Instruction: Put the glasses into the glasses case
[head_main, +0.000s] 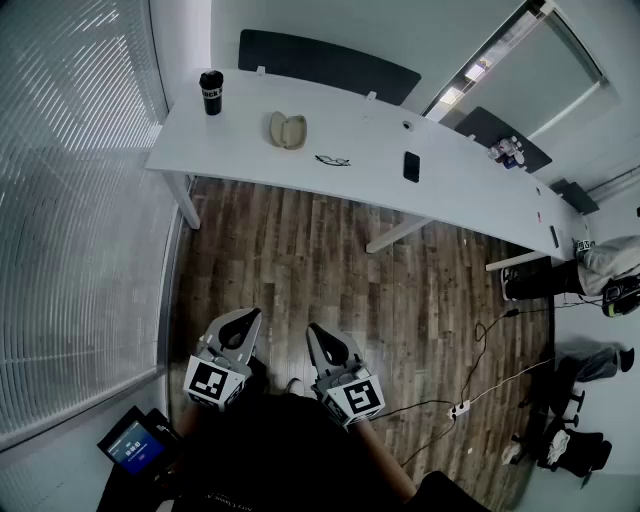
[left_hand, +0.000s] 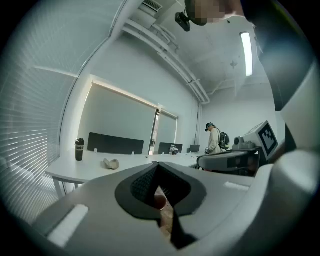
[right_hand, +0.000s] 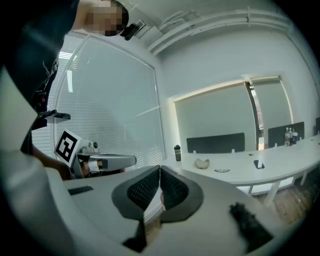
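Observation:
A beige glasses case (head_main: 288, 131) lies open on the long white table (head_main: 250, 150), far ahead of me. The dark-rimmed glasses (head_main: 333, 160) rest on the tabletop just right of the case, apart from it. Both also show in the right gripper view, the case (right_hand: 202, 163) left of the glasses (right_hand: 222, 170). My left gripper (head_main: 249, 314) and right gripper (head_main: 314, 329) hang side by side over the wooden floor, well short of the table. Each has its jaws shut with nothing between them, as the left gripper (left_hand: 158, 164) and right gripper (right_hand: 160, 167) views show.
A black tumbler (head_main: 211, 92) stands at the table's left end and a dark phone (head_main: 411, 166) lies right of the glasses. A blinds-covered window (head_main: 70, 200) runs along the left. Cables and a power strip (head_main: 460, 409) lie on the floor at right. A person (left_hand: 215, 139) stands far off.

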